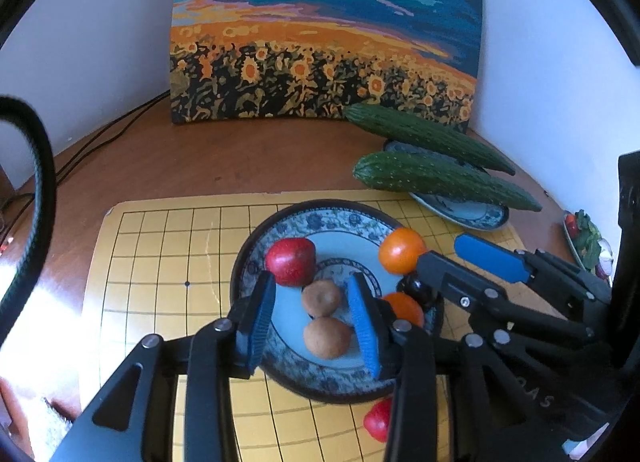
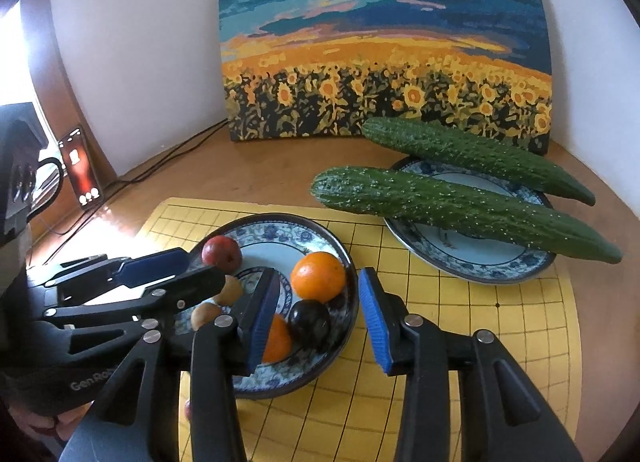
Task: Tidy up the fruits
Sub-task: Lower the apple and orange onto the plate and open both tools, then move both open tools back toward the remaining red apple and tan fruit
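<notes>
Straddling brown fruits [image 1: 325,320], L jaws apart

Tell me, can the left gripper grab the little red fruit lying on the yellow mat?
Probably not straight away. The left gripper hangs open over the patterned plate, while the red fruit sits nearer, tucked beneath its right finger linkage.

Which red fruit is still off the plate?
The red fruit on the yellow mat, just outside the plate's near rim; the other red fruit sits inside it.
</notes>
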